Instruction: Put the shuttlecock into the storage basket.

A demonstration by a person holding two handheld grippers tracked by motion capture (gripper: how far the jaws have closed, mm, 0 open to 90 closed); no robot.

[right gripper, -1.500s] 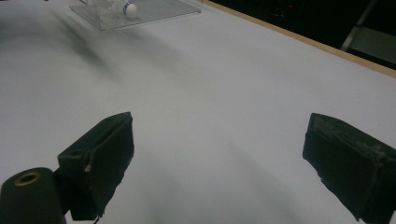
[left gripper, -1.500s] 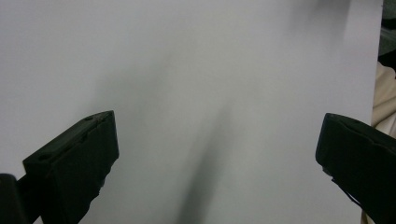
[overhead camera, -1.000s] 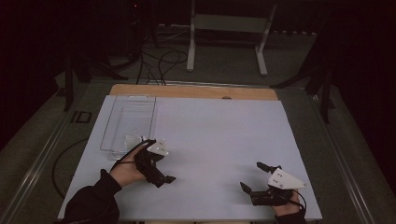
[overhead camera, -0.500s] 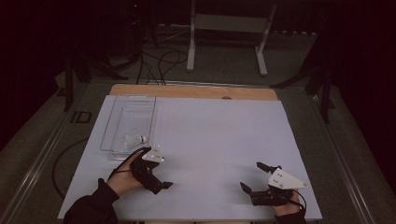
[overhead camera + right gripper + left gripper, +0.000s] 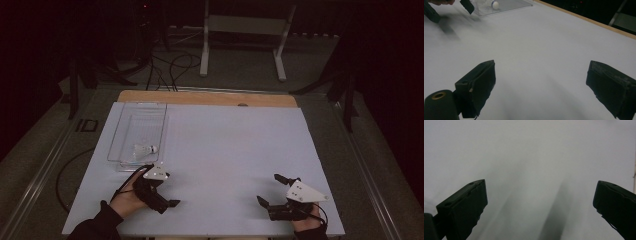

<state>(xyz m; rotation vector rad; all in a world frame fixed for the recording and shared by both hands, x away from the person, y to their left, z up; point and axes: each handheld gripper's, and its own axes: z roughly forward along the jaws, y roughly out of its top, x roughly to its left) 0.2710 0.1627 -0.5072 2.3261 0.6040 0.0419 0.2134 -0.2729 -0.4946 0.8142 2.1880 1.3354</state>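
Currently my left tool (image 5: 167, 200) hangs open and empty near the clear tray (image 5: 122, 131); a careless swing could knock its shuttlecock (image 5: 144, 149); right tool (image 5: 270, 190) gapes empty.

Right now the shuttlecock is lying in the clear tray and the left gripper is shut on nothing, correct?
Not quite. The shuttlecock does lie in the clear tray, but the left gripper is open, its jaws spread wide over the bare table, as the left gripper view shows.
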